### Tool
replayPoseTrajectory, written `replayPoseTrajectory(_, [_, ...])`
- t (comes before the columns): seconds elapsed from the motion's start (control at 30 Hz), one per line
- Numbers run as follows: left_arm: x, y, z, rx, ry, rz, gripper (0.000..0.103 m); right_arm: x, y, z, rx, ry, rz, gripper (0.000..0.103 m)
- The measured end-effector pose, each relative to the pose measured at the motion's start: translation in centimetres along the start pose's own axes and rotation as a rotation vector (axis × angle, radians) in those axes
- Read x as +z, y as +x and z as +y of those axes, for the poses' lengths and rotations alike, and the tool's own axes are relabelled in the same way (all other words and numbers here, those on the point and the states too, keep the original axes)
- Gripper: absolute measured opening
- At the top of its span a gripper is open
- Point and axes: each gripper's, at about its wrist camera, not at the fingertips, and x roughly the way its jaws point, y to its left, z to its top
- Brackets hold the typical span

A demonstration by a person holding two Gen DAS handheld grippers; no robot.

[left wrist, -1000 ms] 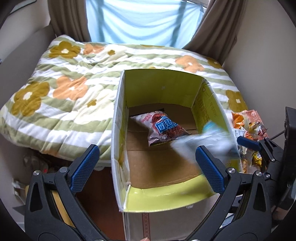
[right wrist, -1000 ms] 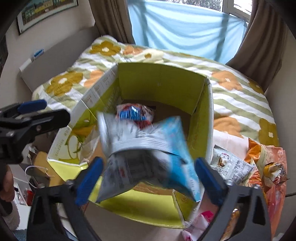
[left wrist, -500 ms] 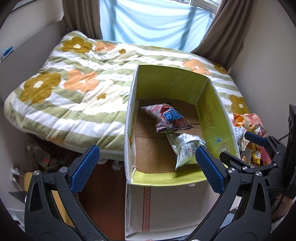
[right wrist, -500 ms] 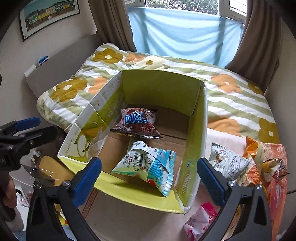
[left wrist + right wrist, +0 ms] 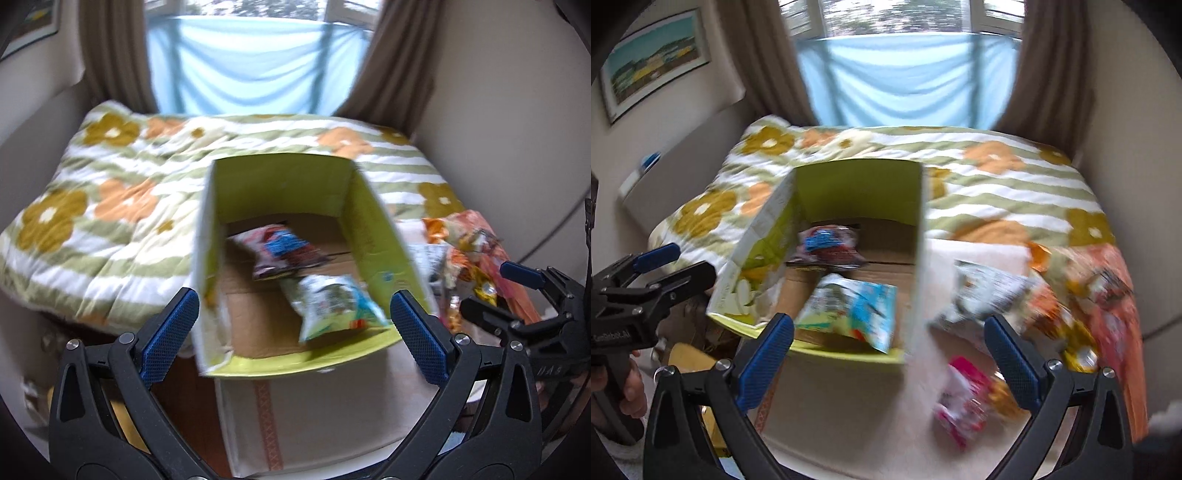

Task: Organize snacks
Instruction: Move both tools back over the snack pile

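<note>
1. Left wrist view: the left claw (image 5: 295,325) is spread wide with nothing in it, hanging right over the near edge of the box (image 5: 280,177). Dead ahead between the fingers, two snacks are lying on the box floor: a red and blue bag (image 5: 284,251) further in, and a white and teal bag (image 5: 332,306) closer, just inside the right finger. Off to the right, past the box wall, is the pile of loose snacks (image 5: 476,258) on the bed (image 5: 110,184), with the other claw poking in at the right edge.

2. Right wrist view: the right claw (image 5: 888,350) is also wide and empty. The box (image 5: 860,184) sits ahead and left of it, and the same two bags are inside. Ahead and right is a grey bag (image 5: 982,295), an orange pack (image 5: 1108,295) past the right finger, and a pink pack (image 5: 960,398) almost underneath, just inside the right finger. It's all a bit blurry.

3. My read: this is the gap between drops, two in and several left. Next up is probably swinging the right claw over the pile, coming down on one bag's edge and pinching it without dragging the neighbours along.
</note>
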Motion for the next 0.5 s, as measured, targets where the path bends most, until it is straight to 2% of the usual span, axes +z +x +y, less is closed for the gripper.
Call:
replayPoseTrajectory(0.1, [-0.3, 0.2, -2.8, -0.047, 0.036, -0.001, 0.103, -0.9, -1.6, -3.0, -0.055, 0.075, -0.009, 0.102])
replayPoseTrajectory(0.27, [-1.4, 0.2, -7.6, -0.084, 0.097, 0.007, 0.103, -2.8, -4.0, -8.7, -0.122, 0.175, -0.027, 0.102])
replayPoseTrajectory(0.4, [-2.0, 1.0, -12.4, -0.083, 0.141, 0.019, 0.103, -4.5, -4.7, -12.9, -0.129, 0.227, -0.022, 0.102])
replayPoseTrajectory(0.5, [-2.2, 2.2, -15.6, -0.090, 0.141, 0.060, 0.103, -5.7, -4.3, -15.8, -0.109, 0.254, 0.024, 0.102])
